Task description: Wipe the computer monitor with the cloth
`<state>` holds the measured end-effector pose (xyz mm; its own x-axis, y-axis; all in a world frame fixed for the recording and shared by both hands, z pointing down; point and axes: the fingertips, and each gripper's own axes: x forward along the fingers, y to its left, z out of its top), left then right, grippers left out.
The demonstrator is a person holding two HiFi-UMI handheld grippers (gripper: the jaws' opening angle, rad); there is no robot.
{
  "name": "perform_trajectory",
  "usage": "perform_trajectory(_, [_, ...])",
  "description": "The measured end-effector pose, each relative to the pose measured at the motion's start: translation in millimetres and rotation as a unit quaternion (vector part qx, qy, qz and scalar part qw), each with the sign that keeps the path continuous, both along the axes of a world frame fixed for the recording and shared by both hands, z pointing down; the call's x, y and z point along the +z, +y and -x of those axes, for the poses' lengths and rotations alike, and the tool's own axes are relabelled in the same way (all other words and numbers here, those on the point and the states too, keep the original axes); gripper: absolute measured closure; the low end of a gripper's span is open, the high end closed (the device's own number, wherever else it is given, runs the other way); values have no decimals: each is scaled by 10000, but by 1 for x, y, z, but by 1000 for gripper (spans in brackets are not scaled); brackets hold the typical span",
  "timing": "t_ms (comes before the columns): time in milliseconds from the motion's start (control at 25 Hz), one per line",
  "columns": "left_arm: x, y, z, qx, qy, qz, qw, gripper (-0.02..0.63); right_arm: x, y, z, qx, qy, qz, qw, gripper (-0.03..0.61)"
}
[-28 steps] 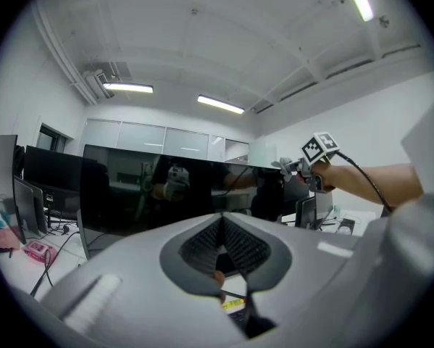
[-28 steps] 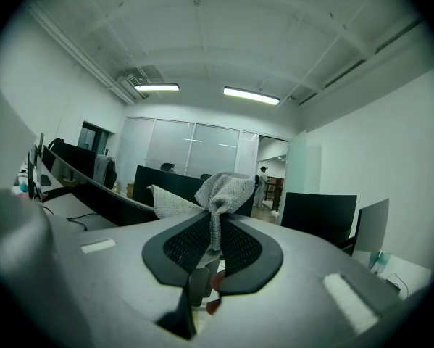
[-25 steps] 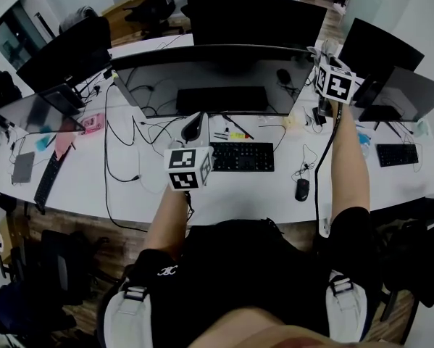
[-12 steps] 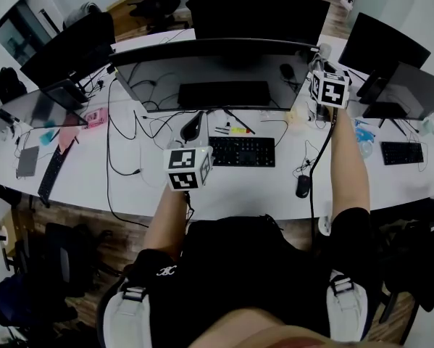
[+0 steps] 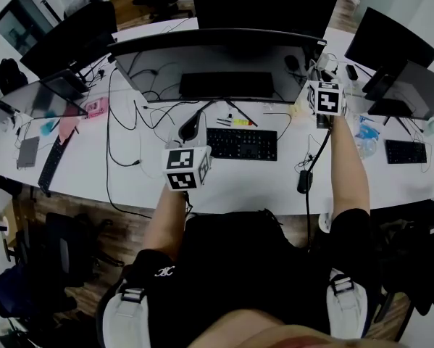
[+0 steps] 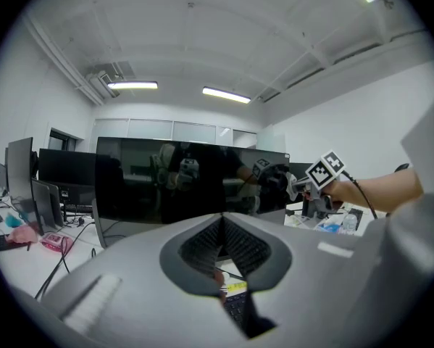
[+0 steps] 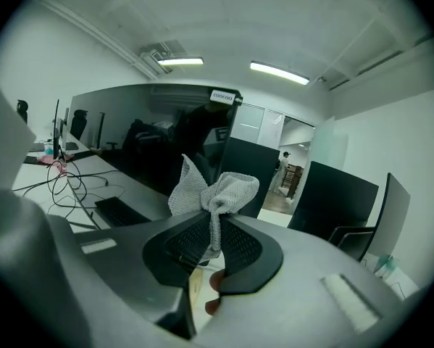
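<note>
Currently: right gripper (image 7: 215,229) jaws clamped tight on grey cloth (image 7: 214,188); cloth bunched, sticking up past jaw tips. Gripper held at right end of wide dark computer monitor (image 5: 217,64); contact between cloth and screen cannot be confirmed. Left gripper (image 6: 222,246) jaws pressed together, nothing between them; held over white desk (image 5: 130,176), facing monitor, just left of black keyboard (image 5: 243,143). Screen dark, reflecting room. Loose cables (image 5: 126,133) on desk left of keyboard.
</note>
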<state>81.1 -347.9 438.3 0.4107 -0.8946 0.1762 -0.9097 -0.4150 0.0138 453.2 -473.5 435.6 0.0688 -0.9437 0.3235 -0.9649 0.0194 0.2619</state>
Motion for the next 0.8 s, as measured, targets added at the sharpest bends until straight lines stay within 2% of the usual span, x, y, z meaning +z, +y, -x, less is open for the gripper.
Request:
perform_trajectory(480, [17, 5, 15, -260, -48, 263, 9993, 566, 84, 1, 4, -182, 238, 759, 9967, 549])
perform_trajectory(800, [29, 6, 18, -429, -173, 443, 9979, 566, 164, -6, 2, -249, 213, 1447, 9889, 549])
